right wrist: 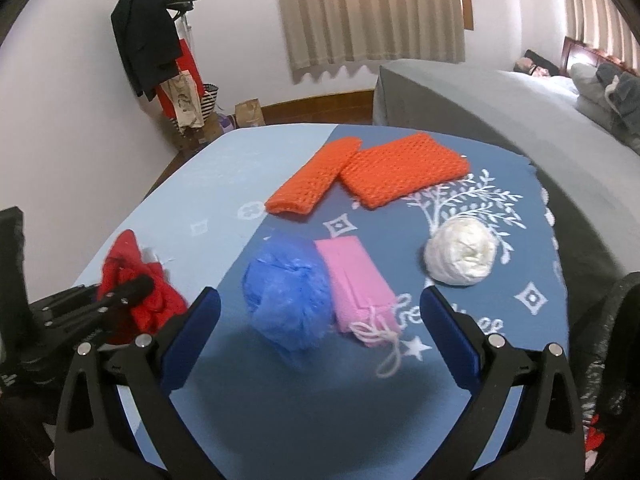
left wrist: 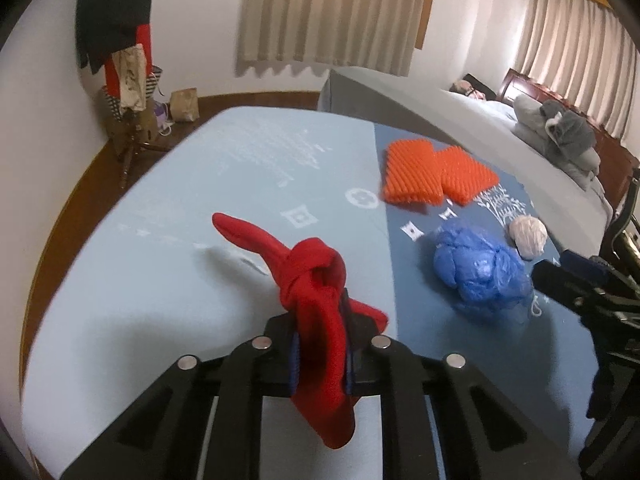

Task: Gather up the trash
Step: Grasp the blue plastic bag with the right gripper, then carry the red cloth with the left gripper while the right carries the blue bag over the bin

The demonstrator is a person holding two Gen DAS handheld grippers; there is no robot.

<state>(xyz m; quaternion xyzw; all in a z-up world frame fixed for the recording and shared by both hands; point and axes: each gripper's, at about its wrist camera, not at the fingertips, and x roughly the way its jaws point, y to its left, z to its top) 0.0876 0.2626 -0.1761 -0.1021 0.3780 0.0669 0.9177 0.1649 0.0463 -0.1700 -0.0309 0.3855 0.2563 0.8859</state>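
Trash lies spread over the two-tone blue cloth-covered worktop point(right wrist: 280, 400): a pair of orange knitted mesh pieces point(right wrist: 372, 178) at the far side, a crumpled blue plastic bag point(right wrist: 288, 300) near the middle with a flat pink pouch with a white drawstring point(right wrist: 356, 284) touching its right side, a white wadded plastic ball point(right wrist: 460, 256) further right, and a knotted red cloth point(left wrist: 316, 312) at the near left. That red cloth is already clamped in the left hand-held gripper point(left wrist: 320, 360), its pads pressed on the fabric just below the knot, one tail poking up and away and the other hanging down. The grip looks secure, so my advice is to carry it off without swinging the loose ends across the other pieces. The right hand-held gripper point(right wrist: 320, 332) is angled down over the blue bag, jaws spread wide, with bag and pouch both between the fingers but untouched. To do this pick well, I would centre on the bag alone, come down low enough to gather its bulk, and close slowly, since thin crumpled plastic squashes and can slip; the pouch's cord lies close and could get snagged.
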